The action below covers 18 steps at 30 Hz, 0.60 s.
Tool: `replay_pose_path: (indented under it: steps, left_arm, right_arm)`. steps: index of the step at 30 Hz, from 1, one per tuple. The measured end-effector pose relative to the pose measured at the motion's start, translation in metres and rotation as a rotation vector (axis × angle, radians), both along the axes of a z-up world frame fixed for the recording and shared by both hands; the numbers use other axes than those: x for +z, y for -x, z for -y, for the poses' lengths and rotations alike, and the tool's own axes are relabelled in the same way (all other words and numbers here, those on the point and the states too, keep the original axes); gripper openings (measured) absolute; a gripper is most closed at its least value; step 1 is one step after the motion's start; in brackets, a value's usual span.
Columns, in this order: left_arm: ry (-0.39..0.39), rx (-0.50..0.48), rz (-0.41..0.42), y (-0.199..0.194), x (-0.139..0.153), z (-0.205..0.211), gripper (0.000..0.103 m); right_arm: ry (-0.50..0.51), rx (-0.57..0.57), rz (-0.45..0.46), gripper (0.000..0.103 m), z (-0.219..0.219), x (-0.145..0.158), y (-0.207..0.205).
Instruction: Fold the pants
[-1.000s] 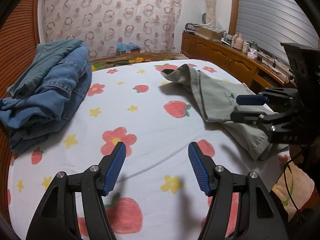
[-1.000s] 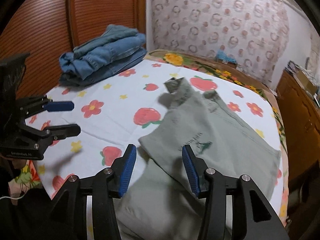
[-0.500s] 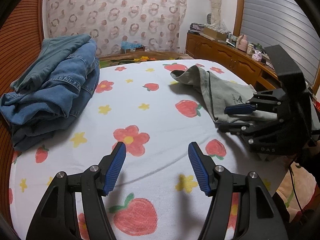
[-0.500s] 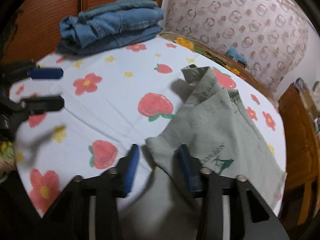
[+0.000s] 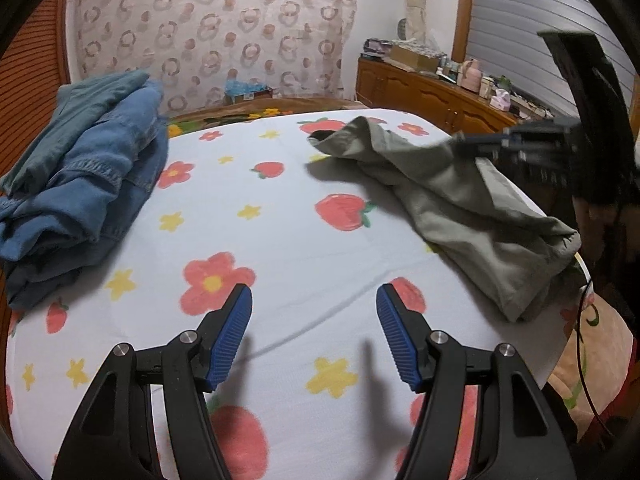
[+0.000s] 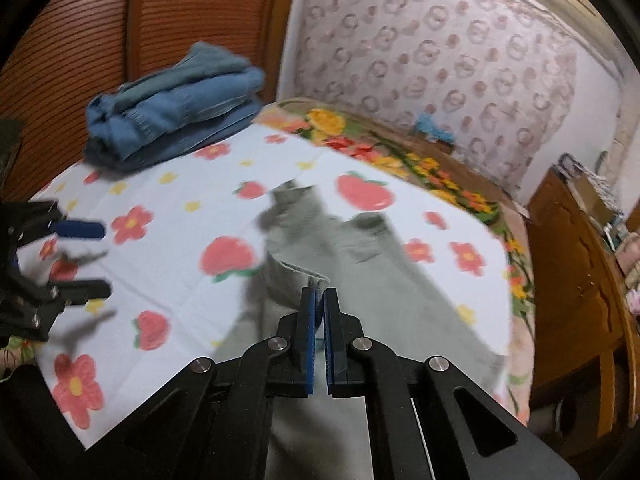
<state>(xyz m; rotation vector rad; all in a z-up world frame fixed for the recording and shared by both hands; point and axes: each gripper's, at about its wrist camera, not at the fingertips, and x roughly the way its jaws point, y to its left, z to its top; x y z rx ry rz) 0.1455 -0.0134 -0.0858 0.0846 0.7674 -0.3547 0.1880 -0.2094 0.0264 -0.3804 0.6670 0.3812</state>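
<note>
Currently my right gripper (image 6: 319, 300) has just closed, clamping a fold of the grey pants (image 6: 360, 280) at centre frame. My left gripper (image 5: 314, 328) stands apart over the bedsheet (image 5: 280, 248), empty.

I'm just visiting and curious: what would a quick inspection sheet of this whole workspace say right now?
Surface: white fruit-and-flower sheet, lightly creased.
Job's things: grey-green pants, rumpled, on the sheet's right side.
Clutter: folded blue jeans, stacked at the far left.
Grippers: right gripper has just closed, pinching a pants edge; left gripper open, empty, over the sheet.
Cables: thin dark cable at the sheet's right edge.
Surroundings: wooden sideboard with small items; patterned curtain.
</note>
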Motion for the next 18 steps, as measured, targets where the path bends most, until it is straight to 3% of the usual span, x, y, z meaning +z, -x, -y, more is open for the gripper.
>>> replay_pose_path:
  steps: [8,18]
  left_arm:
    - [-0.008,-0.029,0.009,-0.002,0.004,0.017,0.066]
    - [-0.016,-0.04,0.004,-0.001,0.002,0.024,0.066]
  right_arm:
    - [0.025,-0.157,0.048,0.003,0.045,0.009,-0.028]
    - [0.06,-0.336,-0.01,0.003,0.073,-0.016,-0.064]
